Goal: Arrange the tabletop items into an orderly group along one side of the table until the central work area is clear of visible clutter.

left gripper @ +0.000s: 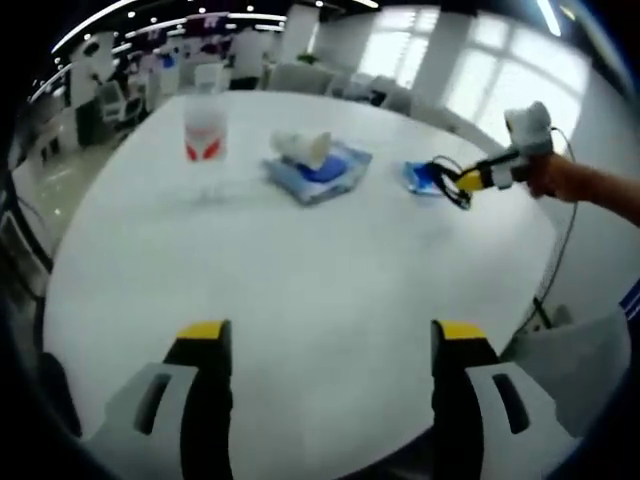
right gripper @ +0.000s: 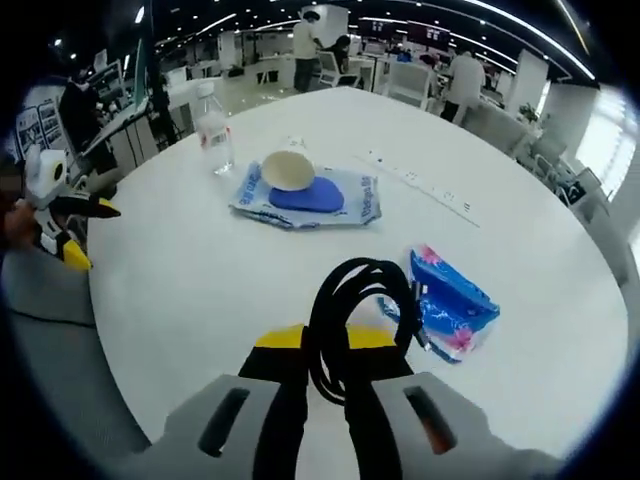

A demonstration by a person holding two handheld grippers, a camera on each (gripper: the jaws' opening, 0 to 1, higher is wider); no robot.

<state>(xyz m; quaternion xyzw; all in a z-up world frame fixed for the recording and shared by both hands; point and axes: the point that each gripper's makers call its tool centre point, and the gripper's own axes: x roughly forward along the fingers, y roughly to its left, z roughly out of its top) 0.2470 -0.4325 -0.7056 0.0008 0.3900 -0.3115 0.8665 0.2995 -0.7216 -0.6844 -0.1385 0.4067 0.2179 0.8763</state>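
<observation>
One black cable (right gripper: pixel 352 320) clamped in right gripper (right gripper: pixel 325 350); left gripper (left gripper: pixel 330 345) spread

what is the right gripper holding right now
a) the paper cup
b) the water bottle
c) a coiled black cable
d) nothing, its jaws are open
c: in the right gripper view the right gripper has its jaws closed on a looped black cable, while the water bottle and paper cup sit apart on the white table.

Open office with desks (right gripper: pixel 150 100), chairs (left gripper: pixel 300 78), bright windows (left gripper: pixel 480 70), ceiling strip lights (right gripper: pixel 520 30).
</observation>
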